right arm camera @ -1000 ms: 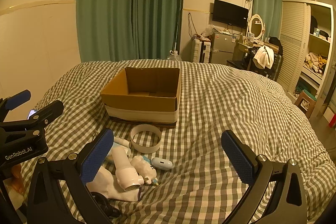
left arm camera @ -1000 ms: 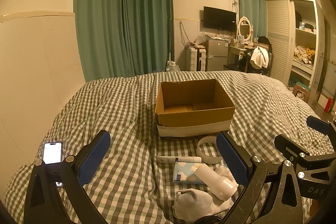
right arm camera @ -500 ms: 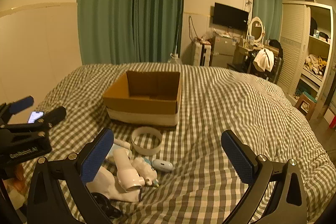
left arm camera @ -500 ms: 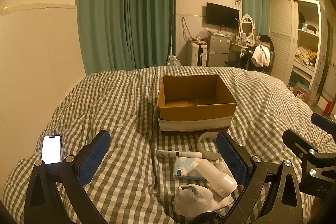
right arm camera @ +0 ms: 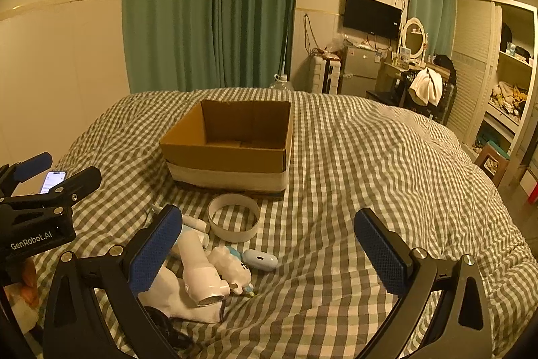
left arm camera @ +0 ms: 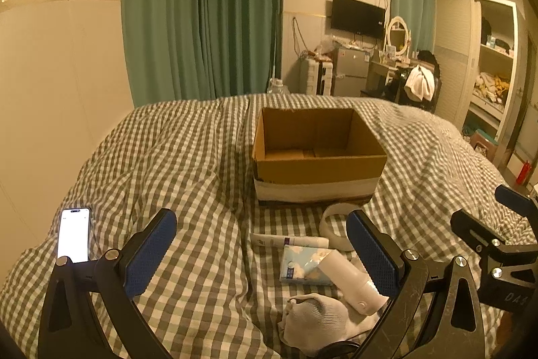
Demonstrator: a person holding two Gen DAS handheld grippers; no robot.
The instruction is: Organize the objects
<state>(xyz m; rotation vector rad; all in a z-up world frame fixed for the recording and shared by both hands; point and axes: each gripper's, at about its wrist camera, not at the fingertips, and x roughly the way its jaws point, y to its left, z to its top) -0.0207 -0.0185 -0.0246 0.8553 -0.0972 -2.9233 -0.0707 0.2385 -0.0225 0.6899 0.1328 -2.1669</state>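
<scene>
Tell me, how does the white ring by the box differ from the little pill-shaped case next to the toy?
The white ring is an open hoop, with the checked bedcover showing through its middle; the pill-shaped case is a closed, rounded solid. The ring looks clearly wider than the case. The ring lies nearer the cardboard box, while the case lies closer to the camera, beside the toy. Both are pale and rest on the bedcover, outside the box.

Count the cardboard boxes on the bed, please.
1. The cardboard box stands open in the middle of the checked bedcover, beyond the small items.
</scene>
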